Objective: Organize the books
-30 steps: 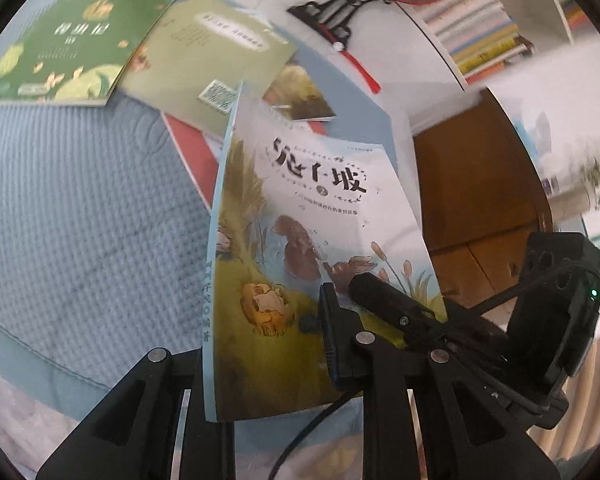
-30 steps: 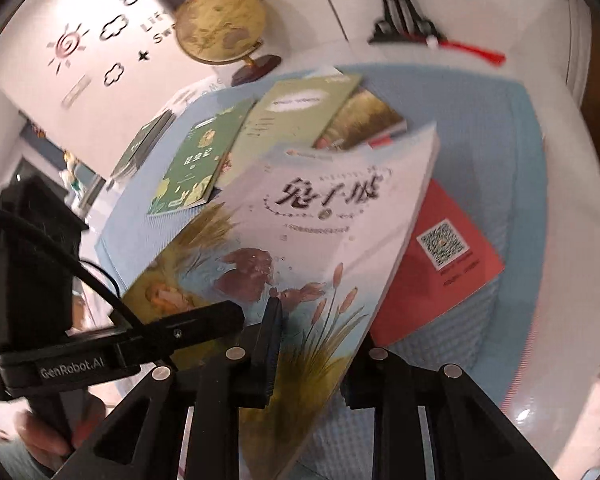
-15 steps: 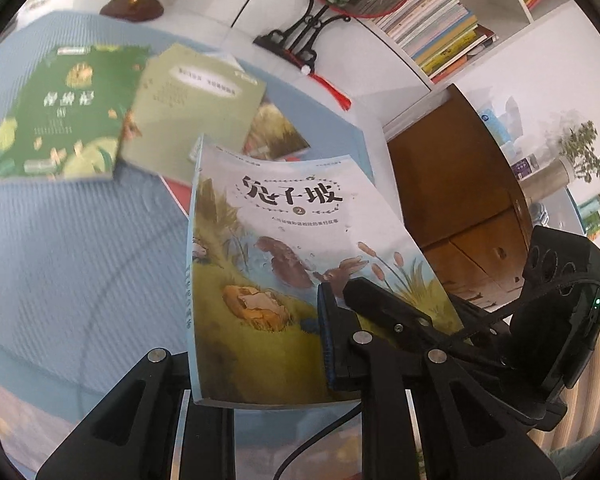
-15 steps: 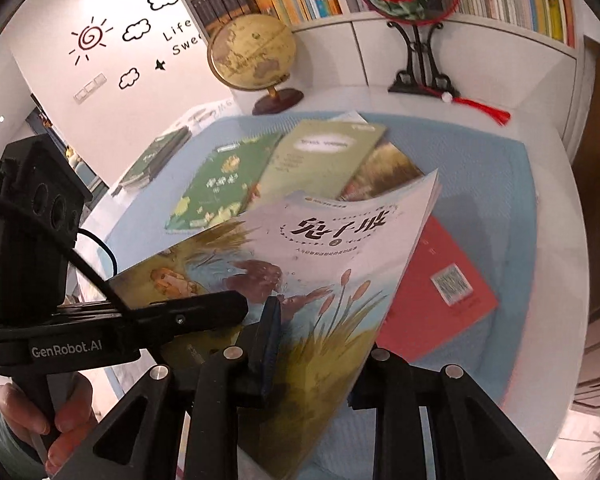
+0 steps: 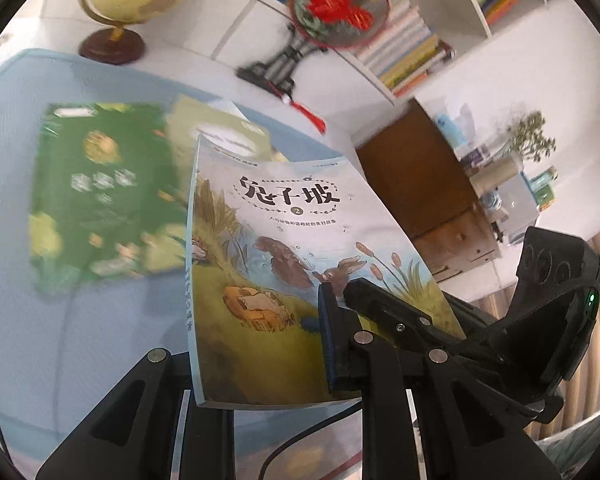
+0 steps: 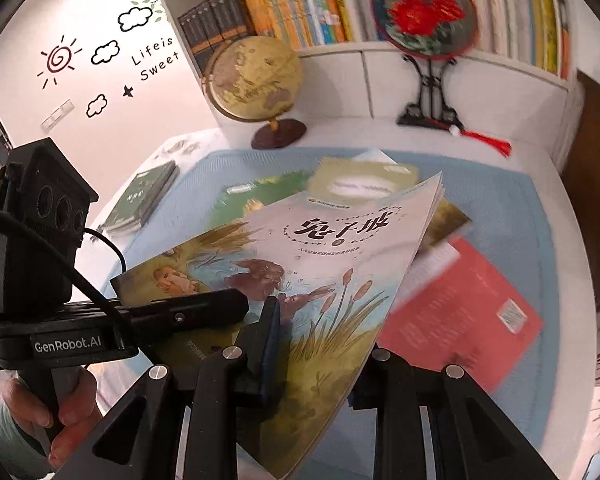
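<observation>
A picture book with rabbits and reeds on its cover hangs above the blue mat, and both grippers hold it. My left gripper is shut on the book's lower edge near the spine, with one finger hidden behind the cover. My right gripper is shut on the lower edge near the open side. Each gripper shows in the other's view, the right gripper and the left gripper. On the mat lie a green book, an olive book and a red book.
A globe and a red-flower fan on a black stand stand at the table's back edge below a full bookshelf. A dark green book lies off the mat at left. A wooden cabinet stands to the right.
Both grippers have risen with the rabbit book and drawn back from the other books. The views now take in the globe, the fan and the shelf.
</observation>
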A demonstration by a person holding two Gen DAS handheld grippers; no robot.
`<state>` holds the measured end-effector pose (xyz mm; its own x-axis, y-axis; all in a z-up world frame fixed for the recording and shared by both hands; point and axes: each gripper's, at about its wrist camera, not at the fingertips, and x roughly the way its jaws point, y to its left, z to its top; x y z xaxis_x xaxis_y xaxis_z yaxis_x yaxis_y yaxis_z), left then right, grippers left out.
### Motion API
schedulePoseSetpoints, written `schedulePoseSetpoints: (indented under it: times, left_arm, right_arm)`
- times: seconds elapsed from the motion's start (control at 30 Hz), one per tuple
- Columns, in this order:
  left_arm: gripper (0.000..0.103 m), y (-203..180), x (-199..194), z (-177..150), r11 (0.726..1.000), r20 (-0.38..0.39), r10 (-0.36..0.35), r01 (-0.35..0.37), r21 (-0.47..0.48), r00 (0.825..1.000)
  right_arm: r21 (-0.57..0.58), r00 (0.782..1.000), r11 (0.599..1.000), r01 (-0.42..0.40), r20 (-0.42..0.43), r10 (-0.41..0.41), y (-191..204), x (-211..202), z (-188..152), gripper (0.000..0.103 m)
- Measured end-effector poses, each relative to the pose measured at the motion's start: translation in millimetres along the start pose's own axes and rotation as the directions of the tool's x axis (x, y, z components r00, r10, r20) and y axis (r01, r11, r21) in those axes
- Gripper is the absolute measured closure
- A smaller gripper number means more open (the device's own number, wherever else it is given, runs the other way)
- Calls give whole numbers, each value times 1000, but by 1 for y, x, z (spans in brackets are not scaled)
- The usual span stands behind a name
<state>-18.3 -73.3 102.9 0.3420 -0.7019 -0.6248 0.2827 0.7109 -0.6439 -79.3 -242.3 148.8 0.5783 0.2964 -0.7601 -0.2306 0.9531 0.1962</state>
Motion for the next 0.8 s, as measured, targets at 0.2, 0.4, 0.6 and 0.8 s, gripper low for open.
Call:
schedulePoseSetpoints:
  times: [0.2,0.4,0.6,0.8]
  left_arm:
    - [87,81,-73,25,997,85,54,-50,-51,995]
    - [87,169,-163,46,978,259,148,-102,-181,955]
    - [87,255,-219,70,940,307,278,-192,-283,910]
    - [86,331,-232,92,908,282,338,-233,-349,898]
  right_arm:
    - [-16,999,999,-45,23,46,93,57,38,78]
    - [-140,987,979,-145,54,154,197,115,86,78]
    - [-220,963,939,-266,-9,271,282,196,125,78]
    - [-215,947,923,-319,-90,307,337,278,149,77]
